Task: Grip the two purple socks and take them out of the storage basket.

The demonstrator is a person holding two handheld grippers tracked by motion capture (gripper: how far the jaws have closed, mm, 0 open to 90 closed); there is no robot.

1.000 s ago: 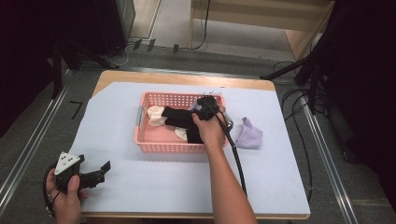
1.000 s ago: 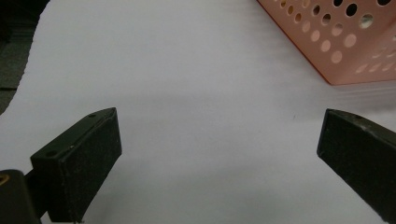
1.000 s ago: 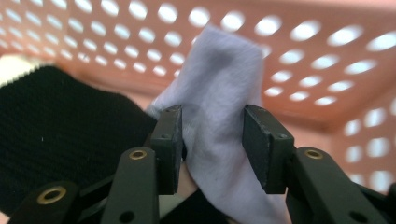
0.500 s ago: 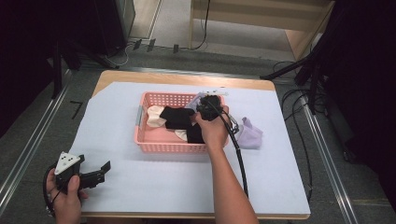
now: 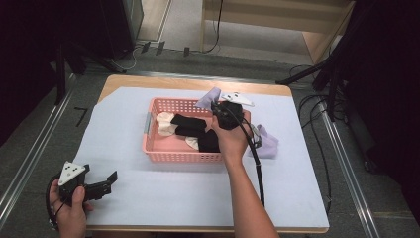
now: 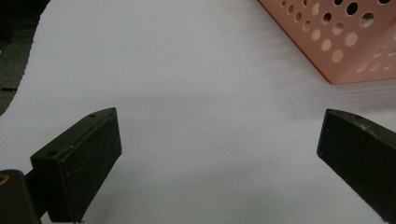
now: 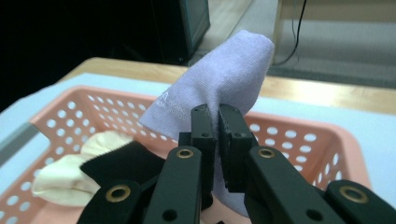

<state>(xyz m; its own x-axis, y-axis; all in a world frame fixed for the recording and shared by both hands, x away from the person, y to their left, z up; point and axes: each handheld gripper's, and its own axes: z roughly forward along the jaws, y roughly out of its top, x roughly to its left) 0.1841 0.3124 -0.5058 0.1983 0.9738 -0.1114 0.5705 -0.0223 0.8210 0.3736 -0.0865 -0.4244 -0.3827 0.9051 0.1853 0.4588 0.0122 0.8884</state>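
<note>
A pink perforated basket sits mid-table with black socks and cream socks inside. My right gripper hovers over the basket's far right corner, shut on a lavender sock. In the right gripper view the lavender sock is pinched between the jaws of that gripper and stands up above the basket. A second lavender sock lies on the sheet right of the basket. My left gripper rests at the front left, open and holding nothing.
A white sheet covers the wooden table. The basket's corner lies ahead and right of the left gripper. A black cable trails along the right forearm. Dark equipment and cables surround the table.
My right gripper has lifted from the basket's inside toward its far right corner, bringing up a lavender sock. The left gripper has stayed put.
</note>
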